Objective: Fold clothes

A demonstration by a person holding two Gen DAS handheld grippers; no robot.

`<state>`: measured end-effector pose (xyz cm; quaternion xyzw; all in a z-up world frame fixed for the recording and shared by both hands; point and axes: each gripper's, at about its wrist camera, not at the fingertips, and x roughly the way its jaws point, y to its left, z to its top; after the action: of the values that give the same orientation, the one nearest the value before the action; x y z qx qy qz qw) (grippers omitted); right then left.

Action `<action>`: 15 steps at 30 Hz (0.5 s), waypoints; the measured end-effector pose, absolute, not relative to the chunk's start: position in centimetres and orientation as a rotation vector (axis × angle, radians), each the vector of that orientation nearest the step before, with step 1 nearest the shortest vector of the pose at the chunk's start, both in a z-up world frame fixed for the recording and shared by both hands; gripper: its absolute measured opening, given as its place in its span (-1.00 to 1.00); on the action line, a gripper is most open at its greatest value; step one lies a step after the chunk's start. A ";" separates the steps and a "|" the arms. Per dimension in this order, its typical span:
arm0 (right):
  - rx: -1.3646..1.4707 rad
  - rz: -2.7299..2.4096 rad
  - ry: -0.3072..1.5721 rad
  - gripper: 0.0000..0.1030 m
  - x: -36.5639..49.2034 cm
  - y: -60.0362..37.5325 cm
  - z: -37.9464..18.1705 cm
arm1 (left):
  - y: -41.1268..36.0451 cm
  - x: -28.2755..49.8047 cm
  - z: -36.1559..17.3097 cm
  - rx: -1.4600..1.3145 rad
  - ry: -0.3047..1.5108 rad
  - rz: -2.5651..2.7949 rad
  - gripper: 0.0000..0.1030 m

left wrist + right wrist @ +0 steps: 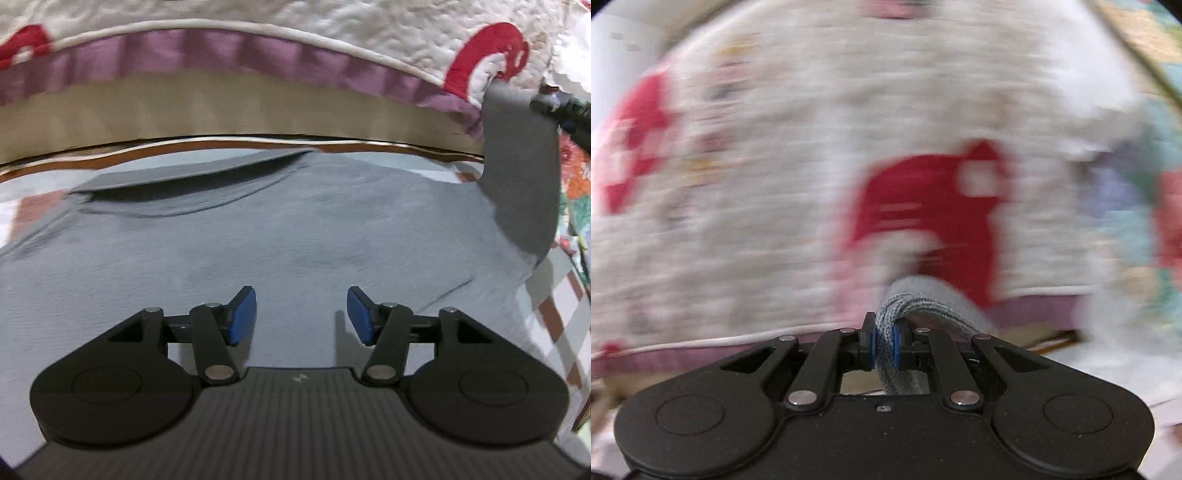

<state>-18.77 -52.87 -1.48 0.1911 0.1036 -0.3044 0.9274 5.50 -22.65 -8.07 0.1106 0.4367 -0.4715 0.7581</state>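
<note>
My left claw (301,314) hangs released above the grey shirt (258,243) spread on the bed; my right claw (884,345) clamps its bunched sleeve (912,306).

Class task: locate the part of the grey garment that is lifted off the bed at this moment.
In the left wrist view, the lifted grey flap hangs at the right edge, beside the white quilt. In the right wrist view, it sits bunched between the right gripper pads.
</note>
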 end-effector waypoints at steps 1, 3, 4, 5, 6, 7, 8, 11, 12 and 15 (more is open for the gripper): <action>0.396 -0.556 0.213 -0.80 -17.6 -51.0 -1.3 | -21.6 5.8 -7.7 0.232 0.946 -1.019 0.04; 0.405 -0.420 0.212 -0.80 -15.2 -47.2 -0.9 | -19.3 6.2 -6.7 0.221 0.923 -0.993 0.04; 0.409 -0.352 0.212 -0.80 -14.0 -45.3 -0.7 | -18.1 6.5 -6.3 0.212 0.915 -0.971 0.04; 0.412 -0.284 0.212 -0.80 -12.8 -43.4 -0.5 | -16.8 6.8 -6.0 0.200 0.908 -0.943 0.07; 0.407 -0.217 0.227 -0.80 -11.6 -41.6 -0.7 | -15.5 7.1 -5.7 0.180 0.903 -0.911 0.12; 0.395 -0.147 0.249 -0.80 -10.3 -39.4 -1.3 | -14.0 7.5 -5.6 0.146 0.902 -0.874 0.14; 0.373 -0.070 0.287 -0.80 -8.9 -37.1 -2.2 | -12.5 7.9 -5.6 0.104 0.908 -0.841 0.15; 0.255 0.044 0.431 -0.79 -5.4 -31.0 -6.1 | -9.0 9.4 -6.7 -0.016 0.963 -0.767 0.15; 0.213 0.062 0.493 -0.79 -4.3 -29.3 -7.8 | -8.4 9.8 -7.3 -0.033 0.983 -0.745 0.15; 0.166 0.097 0.664 -0.74 -2.5 -26.1 -12.4 | -7.2 10.9 -8.8 -0.054 1.020 -0.714 0.15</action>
<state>-2.52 -26.08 -12.40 0.0814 0.3254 0.0477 0.9408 10.93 -7.17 -8.76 -0.0253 0.4777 -0.3345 0.8119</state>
